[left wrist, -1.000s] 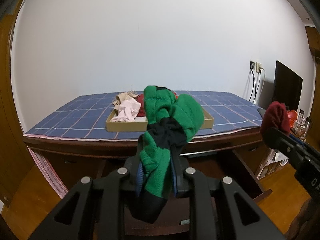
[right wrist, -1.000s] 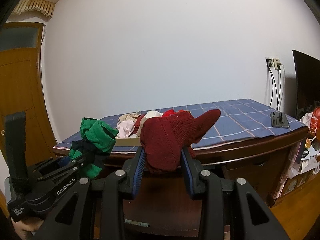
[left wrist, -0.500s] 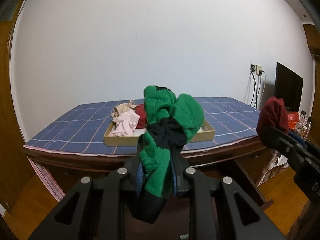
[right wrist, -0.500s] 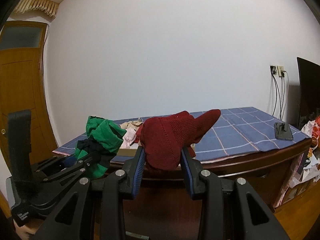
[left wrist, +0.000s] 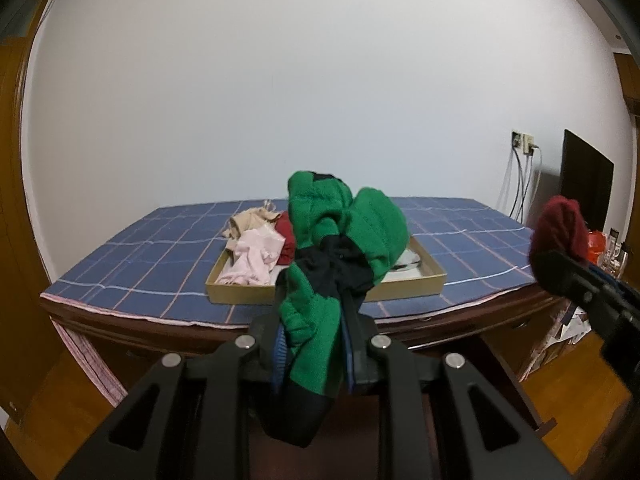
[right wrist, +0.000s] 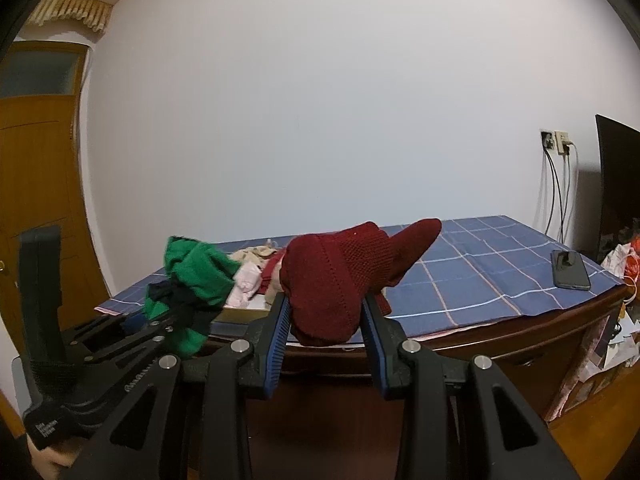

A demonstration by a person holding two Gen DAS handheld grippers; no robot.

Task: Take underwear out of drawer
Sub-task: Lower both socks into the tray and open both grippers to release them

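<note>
My left gripper is shut on a green and black knit garment and holds it up in front of the table. It also shows at the left of the right wrist view. My right gripper is shut on a dark red knit garment, which also shows at the right of the left wrist view. A shallow cardboard tray on the blue checked tablecloth holds pink, beige and red clothes. The drawer is hidden below the grippers.
A phone lies on the table's right end. A dark screen and wall socket with cables are at the right. A wooden door stands at the left. Clutter sits on the floor at the right.
Both grippers have risen with their garments, so the table top and tray now sit lower in view and show more from above. Both grips are unchanged.
</note>
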